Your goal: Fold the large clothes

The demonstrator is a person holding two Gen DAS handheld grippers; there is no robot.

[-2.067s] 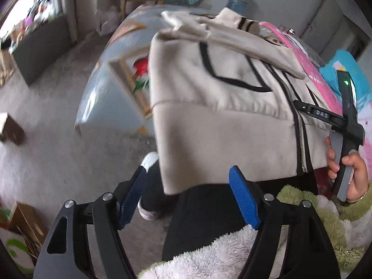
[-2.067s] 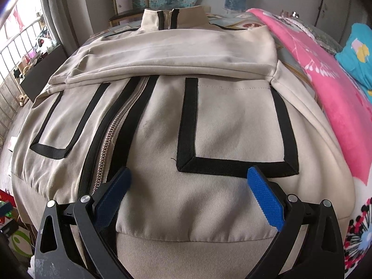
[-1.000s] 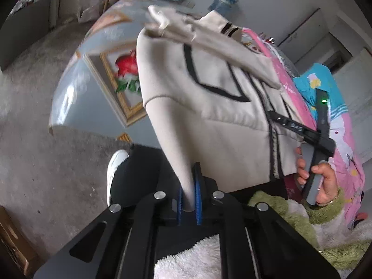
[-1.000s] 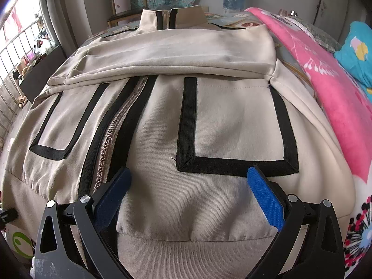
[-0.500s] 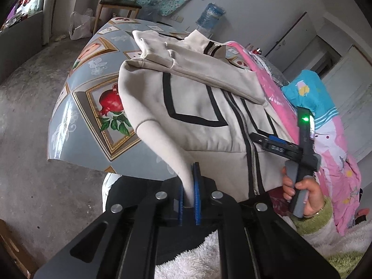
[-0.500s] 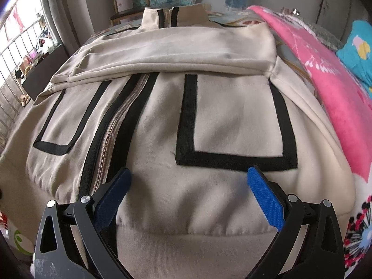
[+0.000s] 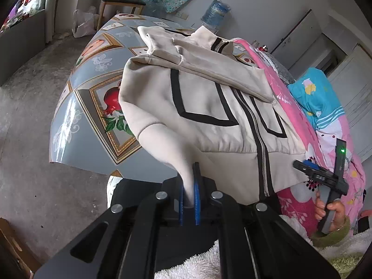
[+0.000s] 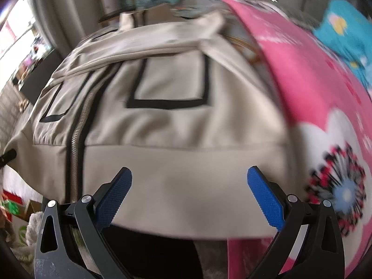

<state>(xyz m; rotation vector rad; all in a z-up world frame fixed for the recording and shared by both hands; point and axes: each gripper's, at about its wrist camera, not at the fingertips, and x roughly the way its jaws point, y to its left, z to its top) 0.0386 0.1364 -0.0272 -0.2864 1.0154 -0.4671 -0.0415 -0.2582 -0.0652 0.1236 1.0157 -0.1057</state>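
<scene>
A beige zip jacket (image 7: 209,97) with black trim lies on the table, sleeves folded across its chest; it also shows in the right wrist view (image 8: 167,125). My left gripper (image 7: 188,197) is shut on the jacket's lower left hem corner and lifts it off the table edge. My right gripper (image 8: 189,195) is open, its blue pads either side of the hem band at the front right. It also shows in the left wrist view (image 7: 325,176), held by a hand near the hem's right end.
The table (image 7: 76,107) has a grey-blue cloth with fruit prints. A pink floral blanket (image 8: 313,97) and a blue cloth (image 7: 318,97) lie to the right. A chair (image 7: 123,0) and water bottle (image 7: 215,11) stand behind. Bare floor (image 7: 34,107) lies left.
My left gripper closed on the hem corner and raised it, pulling it toward me. My right gripper has drawn back toward the hem edge; its view is now blurred from motion.
</scene>
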